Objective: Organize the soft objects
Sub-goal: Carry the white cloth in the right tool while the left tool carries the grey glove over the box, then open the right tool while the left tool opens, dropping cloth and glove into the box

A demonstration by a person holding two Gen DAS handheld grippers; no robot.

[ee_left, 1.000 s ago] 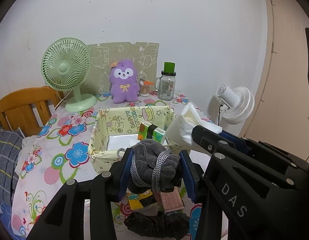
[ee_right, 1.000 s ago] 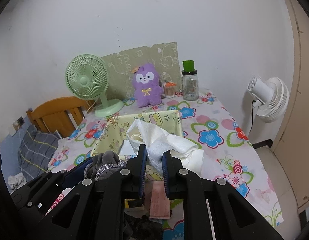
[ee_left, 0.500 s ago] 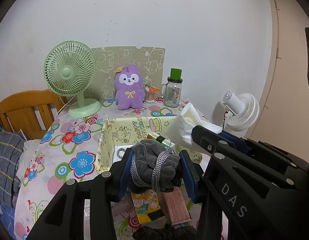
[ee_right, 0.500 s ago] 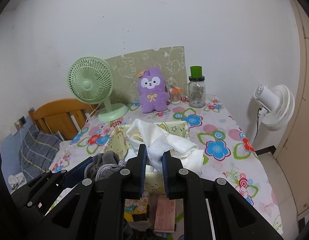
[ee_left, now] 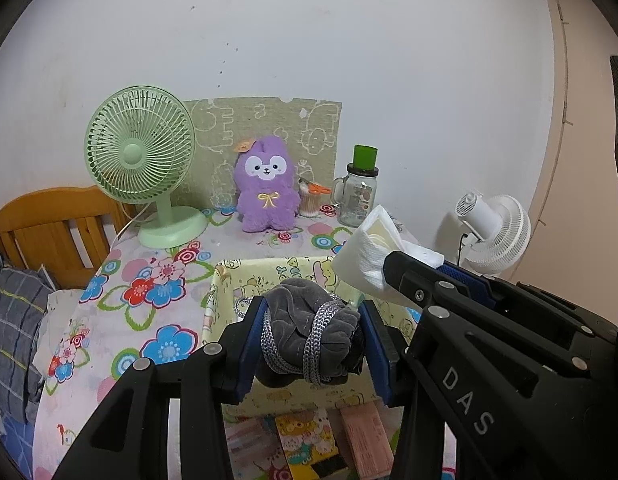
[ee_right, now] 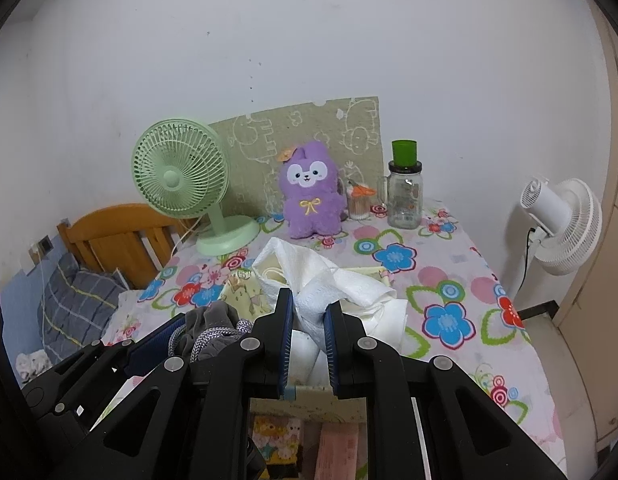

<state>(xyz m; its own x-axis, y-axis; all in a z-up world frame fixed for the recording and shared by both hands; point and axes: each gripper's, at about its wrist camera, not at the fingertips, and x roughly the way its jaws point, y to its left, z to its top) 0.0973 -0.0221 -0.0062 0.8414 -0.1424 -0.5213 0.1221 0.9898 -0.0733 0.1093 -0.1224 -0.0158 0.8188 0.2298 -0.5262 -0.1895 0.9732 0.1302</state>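
Both hand-held grippers have come up and forward since a second ago: the yellow fabric bin [ee_left: 293, 276] now sits lower in view and its inside is mostly hidden behind the loads, where before a white item and a green-orange pack showed inside it.

Progress, as a judgement: mid-task, two soft items lifted and carried over the bin, neither dropped in yet. Release into the bin looks like the next step.

Counter [ee_right: 449, 280] with floral cloth carries the bin near its front edge; green fan [ee_left: 139, 156], purple plush [ee_left: 267, 188] and glass jar [ee_left: 359, 196] stand at the back, well apart from the bin.

Bin contents: cannot tell now, blocked by the held items.

Right hand-held gripper [ee_right: 307, 320] is clamped on a crumpled white paper towel [ee_right: 309, 272], held above the bin's right side.

Left hand-held gripper [ee_left: 311, 340] is clenched around a grey cloth bundle [ee_left: 309, 336] wrapped with grey cord, held over the bin's front wall.

Left over on the counter in front of the bin: a cartoon-print pack [ee_left: 305, 436] and a pink block [ee_left: 367, 436], partly hidden.
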